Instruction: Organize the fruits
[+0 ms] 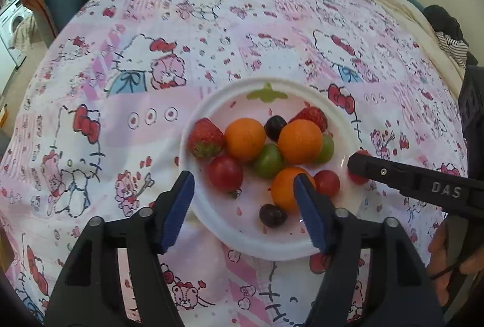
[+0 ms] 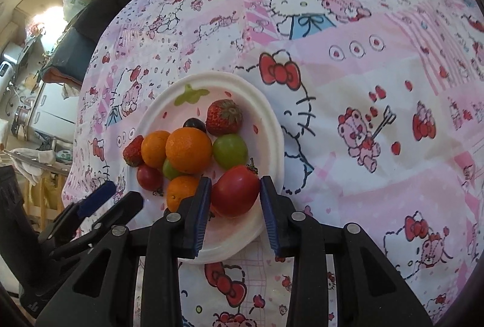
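tomato [image 2: 235, 194], stem up-right, sits between right gripper [image 2: 233, 207] pads, ungripped; left gripper [image 1: 245, 212] gapes wide, empty.

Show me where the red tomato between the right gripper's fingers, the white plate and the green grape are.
red tomato [image 2: 235, 194], right wrist view, middle of its skin.
white plate [image 2: 273, 127], right wrist view, right rim.
green grape [image 2: 230, 151], right wrist view, its centre.

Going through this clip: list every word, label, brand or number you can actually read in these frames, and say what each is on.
"DAS": raised letters on the black body of the right gripper, seen from the left wrist view.
Tablecloth: cartoon cats, bears and bows only; no readable words.
White plate: printed green and pink marks, no text.
Background appliances at the left edge of both views: any markings are too small and blurred to read.
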Demonstrator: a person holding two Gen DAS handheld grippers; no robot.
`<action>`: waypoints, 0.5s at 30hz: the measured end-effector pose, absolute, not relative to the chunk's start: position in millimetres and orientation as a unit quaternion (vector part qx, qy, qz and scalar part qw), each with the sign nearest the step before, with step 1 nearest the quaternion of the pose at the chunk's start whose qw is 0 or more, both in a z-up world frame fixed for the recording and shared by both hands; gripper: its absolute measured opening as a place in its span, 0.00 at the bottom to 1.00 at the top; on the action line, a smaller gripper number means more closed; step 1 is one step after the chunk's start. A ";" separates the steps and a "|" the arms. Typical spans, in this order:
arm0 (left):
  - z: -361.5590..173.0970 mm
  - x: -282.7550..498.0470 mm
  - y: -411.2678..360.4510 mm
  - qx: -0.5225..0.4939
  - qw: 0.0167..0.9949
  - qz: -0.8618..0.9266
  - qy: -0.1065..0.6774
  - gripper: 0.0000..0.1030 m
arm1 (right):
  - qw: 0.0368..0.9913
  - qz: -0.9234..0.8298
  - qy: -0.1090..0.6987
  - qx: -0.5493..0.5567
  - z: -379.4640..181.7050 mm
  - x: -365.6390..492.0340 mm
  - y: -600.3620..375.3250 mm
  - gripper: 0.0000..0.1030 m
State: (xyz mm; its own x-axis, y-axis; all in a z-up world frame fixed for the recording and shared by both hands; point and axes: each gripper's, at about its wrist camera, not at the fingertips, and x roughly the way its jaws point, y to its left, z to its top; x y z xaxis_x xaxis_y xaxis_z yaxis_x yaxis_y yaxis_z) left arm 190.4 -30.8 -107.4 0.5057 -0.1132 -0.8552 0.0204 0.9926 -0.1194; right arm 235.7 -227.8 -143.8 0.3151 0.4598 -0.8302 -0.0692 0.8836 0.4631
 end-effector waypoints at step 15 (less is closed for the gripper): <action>-40.8 140.7 -17.1 -0.033 0.912 -0.014 0.408 0.84 | 0.882 0.167 0.425 0.114 -58.9 171.1 -228.1 0.82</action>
